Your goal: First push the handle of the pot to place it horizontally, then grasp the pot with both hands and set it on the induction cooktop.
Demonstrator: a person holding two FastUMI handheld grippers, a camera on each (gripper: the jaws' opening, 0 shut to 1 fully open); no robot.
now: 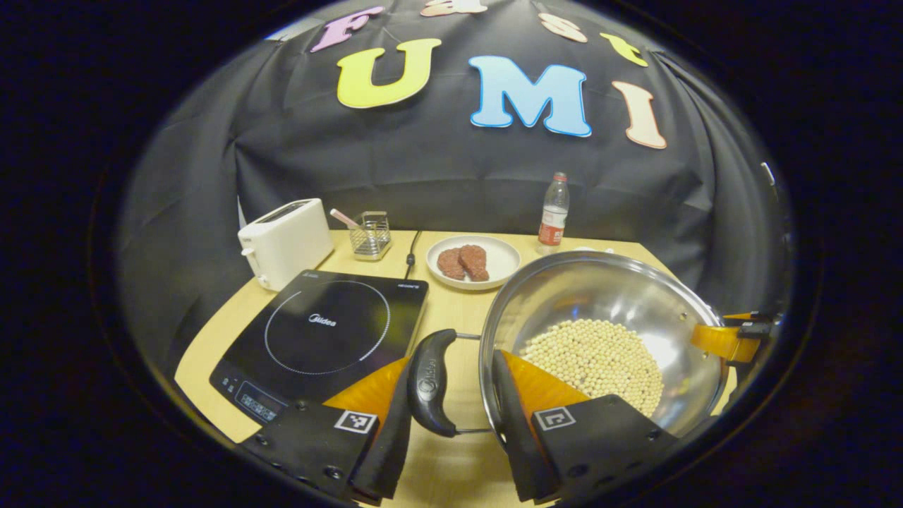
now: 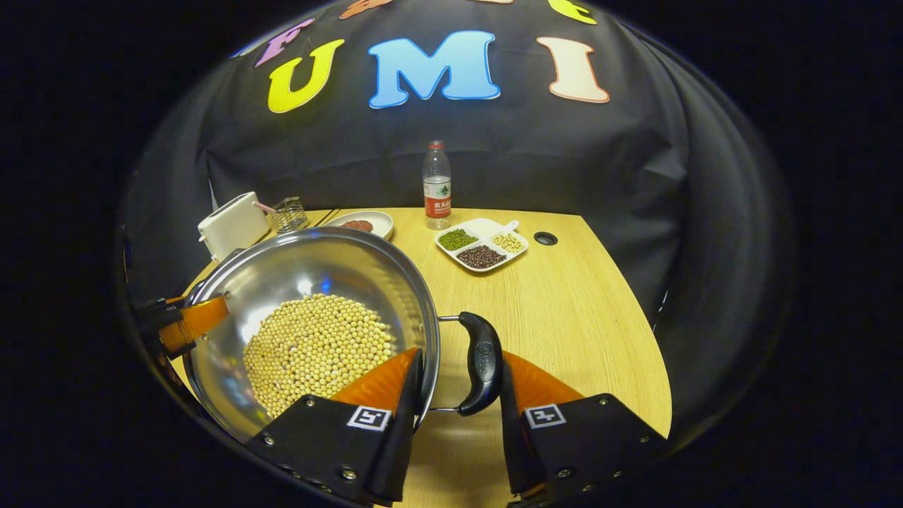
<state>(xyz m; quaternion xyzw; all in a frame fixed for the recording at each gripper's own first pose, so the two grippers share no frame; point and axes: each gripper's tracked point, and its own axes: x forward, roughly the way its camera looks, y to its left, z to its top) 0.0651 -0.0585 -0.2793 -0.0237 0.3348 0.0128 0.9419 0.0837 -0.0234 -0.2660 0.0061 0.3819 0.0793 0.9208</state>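
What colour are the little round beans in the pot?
The beans in the pot are pale yellow, like cream. The right gripper view shows them best.

Bare tabletop (image 1: 451, 310) between pot (image 1: 600, 310) and induction cooktop (image 1: 324, 331); toaster (image 1: 286, 240), plate (image 1: 473, 261) behind.

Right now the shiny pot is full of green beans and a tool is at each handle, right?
Not quite: the beans in the pot are pale yellow, not green, as the right gripper view shows. The left tool and right tool are indeed at each handle.
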